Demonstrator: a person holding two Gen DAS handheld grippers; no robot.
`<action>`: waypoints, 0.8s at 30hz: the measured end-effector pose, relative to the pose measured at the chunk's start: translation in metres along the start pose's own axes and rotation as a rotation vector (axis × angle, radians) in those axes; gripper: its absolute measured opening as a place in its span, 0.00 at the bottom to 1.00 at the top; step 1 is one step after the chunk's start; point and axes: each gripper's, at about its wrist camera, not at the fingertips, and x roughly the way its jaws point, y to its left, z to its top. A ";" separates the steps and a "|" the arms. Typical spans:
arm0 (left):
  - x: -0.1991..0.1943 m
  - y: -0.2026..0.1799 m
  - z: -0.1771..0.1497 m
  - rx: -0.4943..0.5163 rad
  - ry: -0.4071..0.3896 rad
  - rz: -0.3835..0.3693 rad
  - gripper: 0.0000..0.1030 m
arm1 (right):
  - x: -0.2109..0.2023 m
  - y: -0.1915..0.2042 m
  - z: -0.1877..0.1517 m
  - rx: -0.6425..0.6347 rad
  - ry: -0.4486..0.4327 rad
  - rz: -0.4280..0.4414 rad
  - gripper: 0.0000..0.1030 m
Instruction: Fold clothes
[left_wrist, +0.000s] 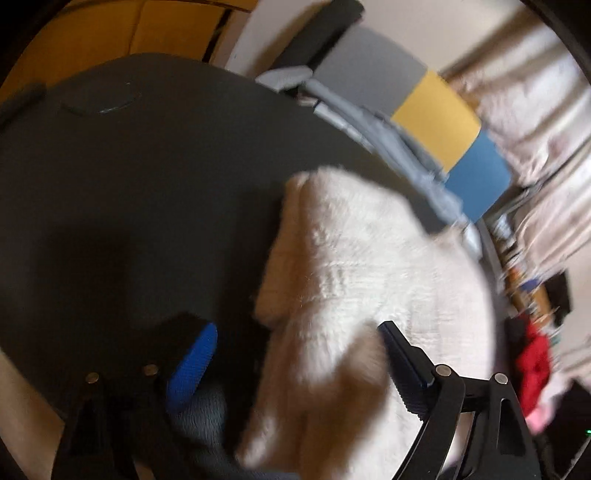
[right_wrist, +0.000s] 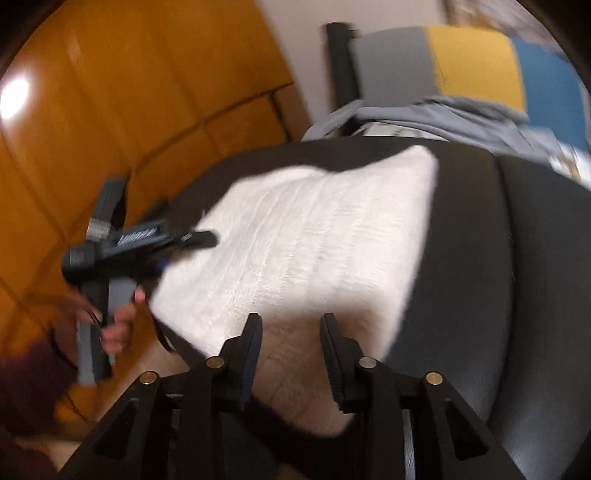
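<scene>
A cream fuzzy knit garment (right_wrist: 314, 243) lies spread on a black table (right_wrist: 535, 258). In the left wrist view the garment (left_wrist: 362, 280) hangs bunched between the wide-open fingers of my left gripper (left_wrist: 295, 365), its folded edge lifted off the table (left_wrist: 129, 184). The left gripper also shows in the right wrist view (right_wrist: 192, 247), at the garment's left edge. My right gripper (right_wrist: 291, 332) is over the garment's near edge, its jaws parted with cloth between them.
A chair (right_wrist: 461, 62) with grey, yellow and blue back panels stands behind the table, with grey-blue clothes (right_wrist: 424, 118) draped on it. An orange wooden wall (right_wrist: 129, 110) is at the left. Curtains (left_wrist: 546, 122) and a red cloth (left_wrist: 532, 365) are at the right.
</scene>
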 end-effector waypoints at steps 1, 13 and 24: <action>-0.010 -0.002 -0.001 -0.010 -0.025 -0.031 0.87 | -0.006 -0.007 -0.002 0.043 0.000 0.000 0.39; 0.029 -0.024 -0.028 0.262 0.050 0.235 1.00 | 0.034 -0.048 -0.015 0.296 0.170 0.019 0.34; -0.015 0.030 -0.036 0.098 -0.026 0.316 0.88 | 0.108 -0.003 0.057 -0.041 0.231 -0.046 0.26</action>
